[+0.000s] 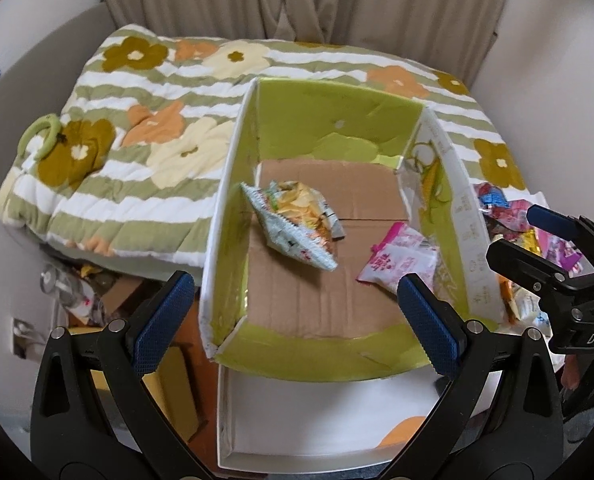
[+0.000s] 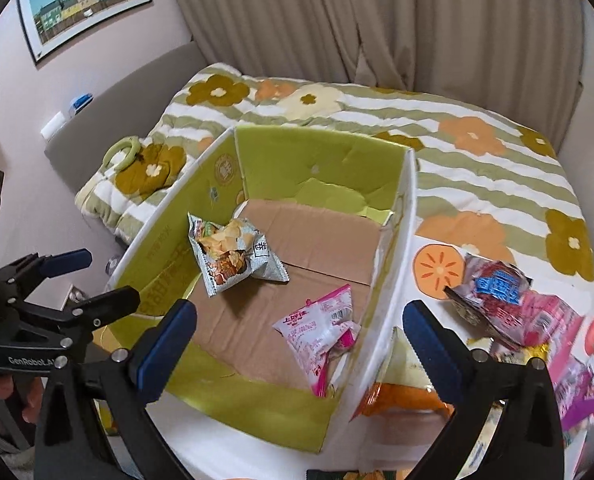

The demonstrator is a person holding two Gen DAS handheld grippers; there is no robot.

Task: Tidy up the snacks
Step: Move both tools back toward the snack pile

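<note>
A cardboard box (image 1: 233, 184) (image 2: 401, 248) with green inner walls stands open on the bed. A silver chip packet (image 1: 293, 220) (image 2: 233, 256) lies in it near the left wall. A pink packet (image 1: 401, 260) (image 2: 321, 328) lies loose by the right wall. A pile of snack packets (image 1: 505, 208) (image 2: 517, 308) sits outside the box on the right. My left gripper (image 1: 297, 320) (image 2: 97, 278) hovers open over the box's near edge, holding nothing. My right gripper (image 2: 299, 340) (image 1: 525, 236) is wide open above the right wall, its pads clear of the pink packet.
The floral striped quilt (image 1: 137, 152) (image 2: 477, 168) covers the bed under the box. A green ring (image 1: 43, 136) (image 2: 123, 150) lies on its left side. A white flap (image 1: 317, 412) juts from the box's near side. Boxes and clutter (image 1: 109, 300) fill the floor on the left. Curtains (image 2: 377, 20) hang behind.
</note>
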